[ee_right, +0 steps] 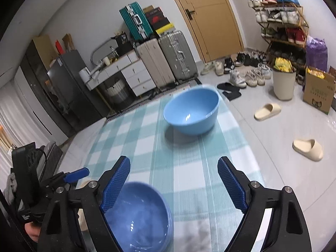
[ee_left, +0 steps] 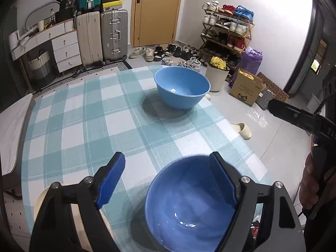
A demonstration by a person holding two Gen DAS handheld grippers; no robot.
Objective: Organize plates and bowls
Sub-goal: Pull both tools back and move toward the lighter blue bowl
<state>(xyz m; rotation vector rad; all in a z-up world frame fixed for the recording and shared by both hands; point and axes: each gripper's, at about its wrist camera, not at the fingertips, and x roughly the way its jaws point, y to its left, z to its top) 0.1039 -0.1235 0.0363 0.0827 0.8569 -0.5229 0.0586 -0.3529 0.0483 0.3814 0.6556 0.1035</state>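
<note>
While the left gripper (ee_left: 168, 180) hangs over the checked worktop (ee_left: 84, 115) with fingers apart, the dark blue bowl (ee_left: 189, 205) sits beneath its right finger. The right gripper (ee_right: 174, 185) is spread too; the light blue bowl (ee_right: 191, 113) stands farther off.

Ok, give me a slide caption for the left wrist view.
Open left gripper poised over dark blue bowl, light blue bowl beyond on checked tablecloth.
</note>
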